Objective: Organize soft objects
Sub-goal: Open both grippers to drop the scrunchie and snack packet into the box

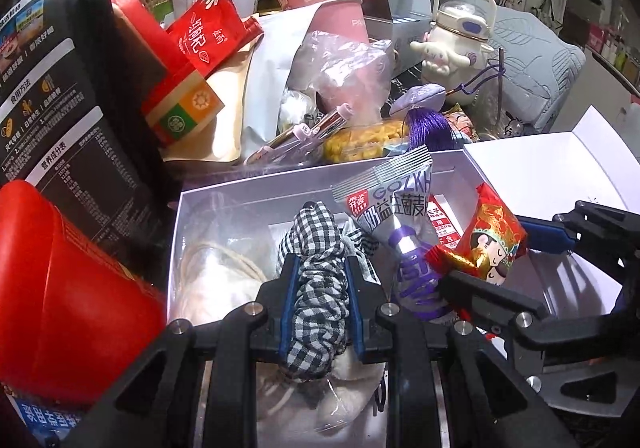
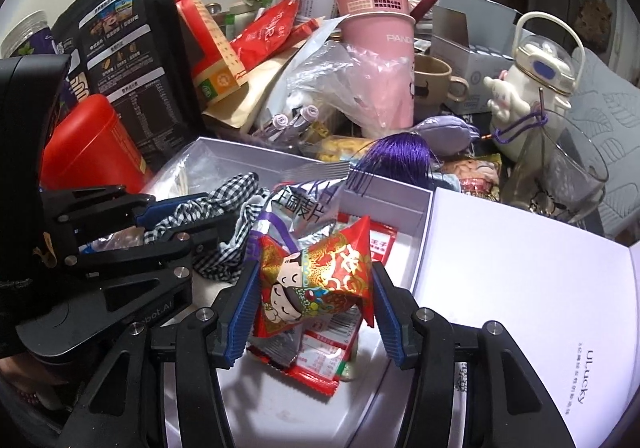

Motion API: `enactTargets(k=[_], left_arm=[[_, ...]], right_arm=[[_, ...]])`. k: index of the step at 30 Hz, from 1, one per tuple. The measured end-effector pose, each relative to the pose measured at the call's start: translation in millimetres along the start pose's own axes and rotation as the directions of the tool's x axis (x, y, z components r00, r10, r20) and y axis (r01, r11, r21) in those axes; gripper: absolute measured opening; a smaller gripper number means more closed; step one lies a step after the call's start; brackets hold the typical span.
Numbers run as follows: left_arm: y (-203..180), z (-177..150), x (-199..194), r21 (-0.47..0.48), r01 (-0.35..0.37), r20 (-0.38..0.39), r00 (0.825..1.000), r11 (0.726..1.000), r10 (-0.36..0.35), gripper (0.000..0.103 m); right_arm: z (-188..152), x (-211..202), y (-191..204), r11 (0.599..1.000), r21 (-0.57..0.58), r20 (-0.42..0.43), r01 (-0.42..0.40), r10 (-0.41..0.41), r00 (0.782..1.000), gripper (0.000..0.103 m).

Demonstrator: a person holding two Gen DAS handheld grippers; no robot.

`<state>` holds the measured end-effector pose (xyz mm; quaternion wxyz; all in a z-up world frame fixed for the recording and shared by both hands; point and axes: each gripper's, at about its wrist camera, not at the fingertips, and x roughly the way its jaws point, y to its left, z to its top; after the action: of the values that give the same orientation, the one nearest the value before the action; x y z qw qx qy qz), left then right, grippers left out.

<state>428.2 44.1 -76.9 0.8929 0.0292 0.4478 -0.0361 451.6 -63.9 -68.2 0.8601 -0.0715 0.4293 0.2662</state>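
Note:
An open white box lies below both grippers, with a silver and purple snack pouch and red sachets inside. My left gripper is shut on a bunched black-and-white checkered cloth just above the box's left half. It also shows at the left of the right wrist view, the left gripper still gripping the cloth. My right gripper is shut on a red and gold snack packet with a cartoon figure, over the box's right half. Both pads touch the packet's sides.
The box's lid lies open on the right. Clutter crowds the far side: a red canister, a black pouch, stacked pink cups, a white character kettle, a purple tassel and a glass.

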Motion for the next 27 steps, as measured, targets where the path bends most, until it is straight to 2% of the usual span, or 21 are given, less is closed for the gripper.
enactTargets(k=[7,12,17,27], left_arm=[[1,2,-2,-0.033,0.015,-0.010,1.000,0.999,-0.016,0.023],[-1,-1,-9,-0.031,0.004,-0.023,1.000,1.000,-0.004,0.023],[-5,-2,-21,-0.015,-0.025,-0.018,1.000,1.000,0.025,0.024],[-6,4,-54,-0.032,-0.053,0.033,0.998,0.998,0.054,0.024]], right_arm=[[0,-7,-3,1.000,0.018,0.009,0.013,-0.013,1.000,0.061],[-1,-19,-1,0.999,-0.007,0.031,0.047,-0.047,0.998,0.073],[-2,-36,1,0.999,-0.004,0.060,0.039,-0.039,0.997,0.074],[-1,-81,4,0.997,0.003,0.129,0.079,-0.078,0.988,0.074]])
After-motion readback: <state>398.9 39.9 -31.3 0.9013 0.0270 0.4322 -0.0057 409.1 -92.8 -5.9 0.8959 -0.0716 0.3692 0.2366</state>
